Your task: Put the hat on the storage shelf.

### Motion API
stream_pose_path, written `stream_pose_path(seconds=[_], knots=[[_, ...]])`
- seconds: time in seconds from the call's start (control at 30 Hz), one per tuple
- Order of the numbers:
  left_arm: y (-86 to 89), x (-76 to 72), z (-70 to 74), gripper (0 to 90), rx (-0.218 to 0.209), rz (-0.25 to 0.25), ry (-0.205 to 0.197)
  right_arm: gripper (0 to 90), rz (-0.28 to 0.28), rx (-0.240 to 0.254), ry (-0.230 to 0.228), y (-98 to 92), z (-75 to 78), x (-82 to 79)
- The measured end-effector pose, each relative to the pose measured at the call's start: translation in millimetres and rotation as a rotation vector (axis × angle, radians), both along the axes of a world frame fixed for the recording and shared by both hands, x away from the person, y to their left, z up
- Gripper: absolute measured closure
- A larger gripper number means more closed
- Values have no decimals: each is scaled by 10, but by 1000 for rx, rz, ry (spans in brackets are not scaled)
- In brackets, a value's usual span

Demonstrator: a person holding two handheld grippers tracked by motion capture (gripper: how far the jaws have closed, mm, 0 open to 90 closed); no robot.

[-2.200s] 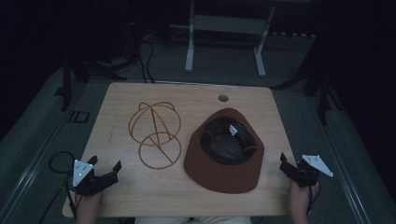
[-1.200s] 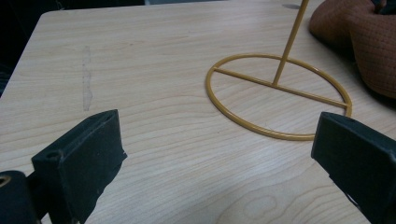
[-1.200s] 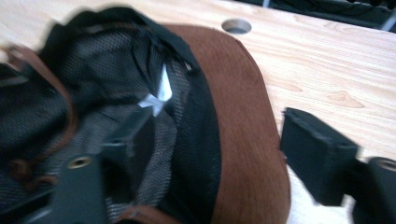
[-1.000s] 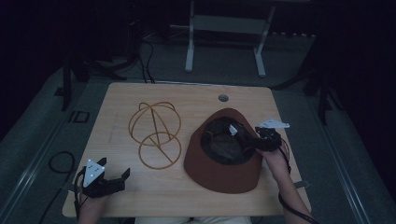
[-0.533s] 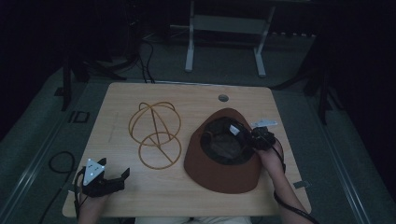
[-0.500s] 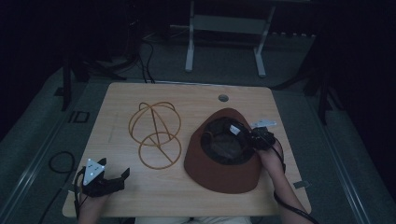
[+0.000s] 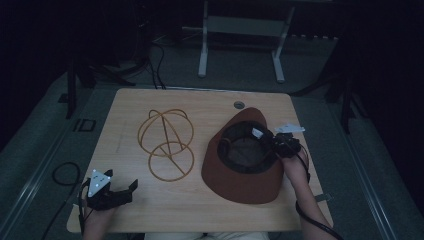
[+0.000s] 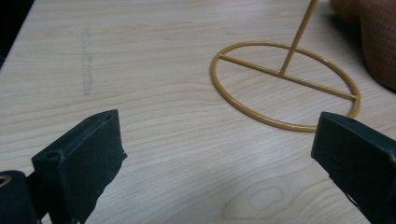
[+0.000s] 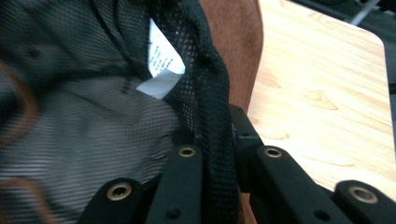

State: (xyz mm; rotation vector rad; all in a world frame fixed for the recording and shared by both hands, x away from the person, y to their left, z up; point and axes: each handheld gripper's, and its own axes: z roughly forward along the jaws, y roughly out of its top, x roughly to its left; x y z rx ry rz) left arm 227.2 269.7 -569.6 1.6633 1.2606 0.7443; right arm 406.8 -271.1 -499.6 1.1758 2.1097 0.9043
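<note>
A brown brimmed hat [image 7: 245, 175] lies crown-down on the table, its dark lining facing up. My right gripper [image 7: 276, 145] is at the hat's right rim. Its jaws have just been closing and now pinch the black mesh inner band [image 9: 210, 93] between the fingertips of the right gripper [image 9: 217, 154]. A white label [image 9: 163, 60] hangs inside the band. A gold wire hat stand [image 7: 169, 150] stands left of the hat. My left gripper [image 7: 127, 190] rests near the table's front left corner. The left gripper [image 8: 217, 154] is open and faces the stand's base ring [image 8: 280, 75] with nothing between its jaws.
The wooden table [image 7: 150, 105] has a round cable hole [image 7: 239, 105] at its back edge. A cable [image 7: 60, 175] loops on the floor to the left. White metal legs [image 7: 202, 50] stand behind the table.
The right gripper came from the table's front right to the hat's right rim and closed on the inner band. The left gripper has stayed where it was.
</note>
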Motion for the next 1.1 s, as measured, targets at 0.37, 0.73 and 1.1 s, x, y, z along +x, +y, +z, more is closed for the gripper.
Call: stream_pose_path(seconds=[0.37, 0.73, 1.1], knots=[[11, -2, 115, 27, 8, 0, 0, 852, -13, 140, -38, -277, 361, -148], [145, -84, 740, 27, -24, 19, -66, 851, 3, 213, -65, -457, 656, -315], [6, 49, 1548, 27, -17, -50, -145, 851, 47, 225, -83, -427, 816, -410]])
